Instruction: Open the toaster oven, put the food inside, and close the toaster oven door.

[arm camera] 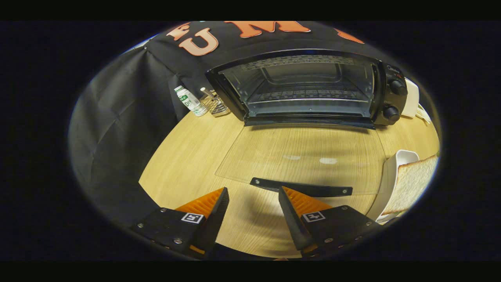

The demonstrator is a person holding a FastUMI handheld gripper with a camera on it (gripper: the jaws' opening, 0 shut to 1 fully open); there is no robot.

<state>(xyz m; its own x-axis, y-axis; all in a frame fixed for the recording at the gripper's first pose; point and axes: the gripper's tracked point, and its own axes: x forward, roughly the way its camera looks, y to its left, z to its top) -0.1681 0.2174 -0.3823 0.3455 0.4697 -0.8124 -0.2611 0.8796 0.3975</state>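
The black toaster oven (385,94) stands at the back of the wooden table (195,156), its cavity and wire rack exposed. Its glass door (305,152) lies folded down flat toward me, and the black handle bar (313,190) is at its near edge. My gripper (253,192) is open with nothing between the orange fingers (203,203), and their tips hover just short of the handle. A slice of white bread (411,182) rests on a white plate (389,176) to the right of the right finger.
A small bottle with a green label (190,101) and a wire holder (216,105) stand left of the oven. A white appliance (411,98) sits behind the oven's two knobs. The table's rounded edge drops off to the left against black cloth.
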